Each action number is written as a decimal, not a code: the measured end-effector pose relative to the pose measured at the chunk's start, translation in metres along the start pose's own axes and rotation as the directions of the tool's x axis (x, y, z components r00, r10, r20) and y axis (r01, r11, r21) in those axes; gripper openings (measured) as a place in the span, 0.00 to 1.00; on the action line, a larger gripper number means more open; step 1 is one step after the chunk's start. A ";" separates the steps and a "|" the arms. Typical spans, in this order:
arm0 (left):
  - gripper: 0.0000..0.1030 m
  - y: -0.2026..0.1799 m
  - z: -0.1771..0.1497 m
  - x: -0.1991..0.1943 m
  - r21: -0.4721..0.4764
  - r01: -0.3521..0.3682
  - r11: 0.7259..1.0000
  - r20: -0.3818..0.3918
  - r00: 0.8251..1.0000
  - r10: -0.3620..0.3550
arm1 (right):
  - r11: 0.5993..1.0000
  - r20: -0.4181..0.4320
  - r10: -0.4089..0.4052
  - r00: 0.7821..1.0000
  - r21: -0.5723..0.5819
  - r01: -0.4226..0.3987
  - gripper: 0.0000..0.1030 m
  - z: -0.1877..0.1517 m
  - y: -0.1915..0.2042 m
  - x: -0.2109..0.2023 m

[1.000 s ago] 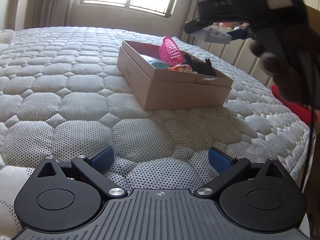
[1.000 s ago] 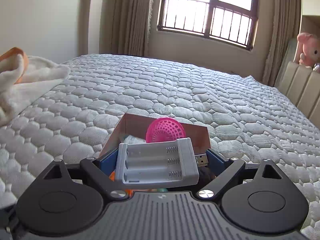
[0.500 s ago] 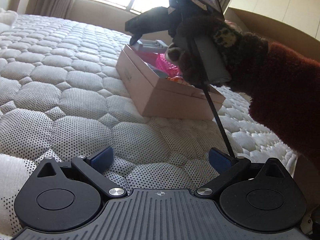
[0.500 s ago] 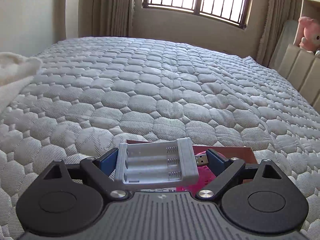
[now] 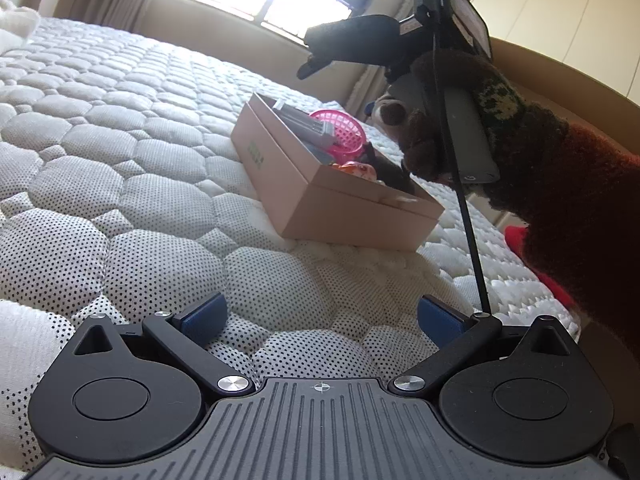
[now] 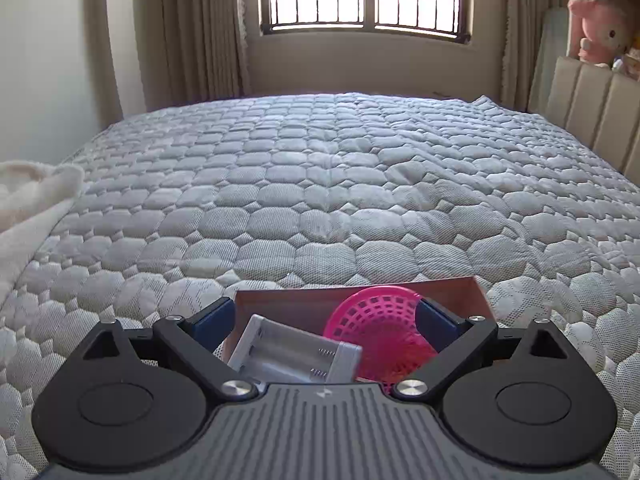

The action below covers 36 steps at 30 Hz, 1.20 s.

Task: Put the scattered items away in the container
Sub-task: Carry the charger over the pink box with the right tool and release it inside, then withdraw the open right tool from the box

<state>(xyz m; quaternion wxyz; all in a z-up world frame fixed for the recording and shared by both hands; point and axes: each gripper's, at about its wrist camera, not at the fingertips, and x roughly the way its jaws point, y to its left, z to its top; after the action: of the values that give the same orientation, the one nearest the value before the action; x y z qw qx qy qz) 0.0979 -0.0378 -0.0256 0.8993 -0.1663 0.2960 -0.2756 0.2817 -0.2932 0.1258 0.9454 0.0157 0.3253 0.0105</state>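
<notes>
In the box, battery holder half hidden by right gripper.

Colours and patterns noted on bed and box

Bed cover seen as grey-white, quilted in octagons, finely black-dotted. Box is pale pinkish tan; pink lattice basket and light grey battery holder are seen within. Fingers are padded in dark blue. Sleeve is dark reddish-brown; plush toy is pink.
</notes>
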 end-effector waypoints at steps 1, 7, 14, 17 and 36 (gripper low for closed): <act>1.00 0.000 0.000 0.000 0.001 -0.001 1.000 -0.001 1.000 0.001 | 1.000 -0.001 -0.012 1.000 0.006 0.012 0.92 0.001 -0.004 -0.001; 1.00 0.000 0.000 0.002 0.005 -0.006 1.000 -0.003 1.000 0.006 | 0.998 -0.144 -0.050 0.988 0.040 0.056 0.55 -0.018 -0.021 0.028; 1.00 -0.001 0.000 0.003 0.012 -0.013 1.000 -0.009 1.000 0.013 | 0.997 -0.144 -0.047 0.988 0.049 0.054 0.55 -0.020 -0.030 0.036; 1.00 0.000 0.000 0.004 0.014 -0.015 1.000 -0.010 1.000 0.016 | 0.997 -0.147 -0.081 0.986 -0.010 0.080 0.55 -0.020 -0.030 0.029; 1.00 -0.029 0.041 -0.002 0.147 -0.167 0.975 0.032 0.986 0.165 | 0.942 -0.117 0.192 0.974 0.301 -0.149 0.24 -0.014 -0.094 0.028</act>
<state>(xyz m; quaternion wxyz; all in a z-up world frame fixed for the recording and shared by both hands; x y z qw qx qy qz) 0.1103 -0.0541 0.0199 0.9319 -0.0758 0.2786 -0.2193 0.2956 -0.3860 0.0940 0.9023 0.1814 0.3884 0.0457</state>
